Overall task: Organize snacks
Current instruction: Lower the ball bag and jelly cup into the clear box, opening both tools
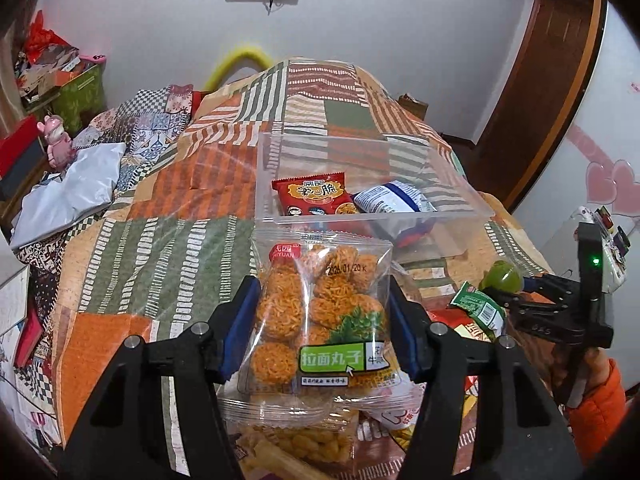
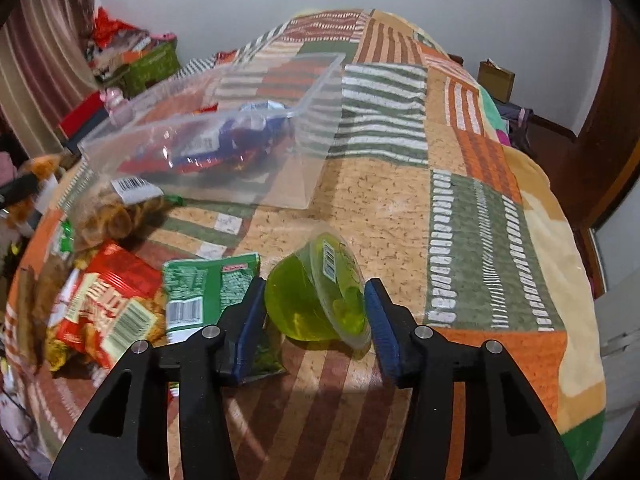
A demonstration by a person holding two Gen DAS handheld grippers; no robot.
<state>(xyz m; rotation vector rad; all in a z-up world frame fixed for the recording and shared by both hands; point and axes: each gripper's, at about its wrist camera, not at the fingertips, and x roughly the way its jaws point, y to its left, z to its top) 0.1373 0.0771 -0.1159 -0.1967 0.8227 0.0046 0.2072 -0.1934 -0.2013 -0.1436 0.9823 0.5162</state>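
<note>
My left gripper [image 1: 322, 320] is shut on a clear bag of orange noodle balls [image 1: 320, 316] and holds it just in front of a clear plastic bin [image 1: 372, 216]. The bin holds a red snack pack [image 1: 314, 194] and a blue and white pack [image 1: 390, 198]. My right gripper [image 2: 316, 314] is shut on a green jelly cup [image 2: 316, 300] above the bed. It also shows in the left wrist view [image 1: 502, 280], right of the bag. In the right wrist view the bin [image 2: 308, 168] lies ahead to the left.
Loose snacks lie on the patchwork bedspread [image 2: 400, 208]: a green packet [image 2: 208, 292], a red packet [image 2: 108, 312] and a clear bag of brown snacks [image 2: 116, 216]. Boxes and clutter [image 1: 60, 80] stand left of the bed. A wooden door [image 1: 552, 80] is at the right.
</note>
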